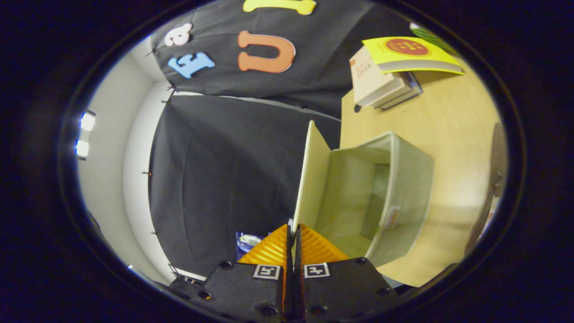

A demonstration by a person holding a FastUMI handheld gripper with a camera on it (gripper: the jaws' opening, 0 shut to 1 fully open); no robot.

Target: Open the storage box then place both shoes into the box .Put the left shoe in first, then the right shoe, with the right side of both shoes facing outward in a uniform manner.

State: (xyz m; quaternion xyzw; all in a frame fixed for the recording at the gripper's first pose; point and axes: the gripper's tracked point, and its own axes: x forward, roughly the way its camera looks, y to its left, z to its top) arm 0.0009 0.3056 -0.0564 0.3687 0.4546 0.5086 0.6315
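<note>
We record the gripper [293, 233] with its fingers pressed together on the edge of the storage box lid [314, 179], which stands raised. Just ahead of the fingers, the storage box [403, 179] is open, its interior bare, resting on a wooden table [453, 125]. Beyond the box lies a stack of books [394, 72].
</note>
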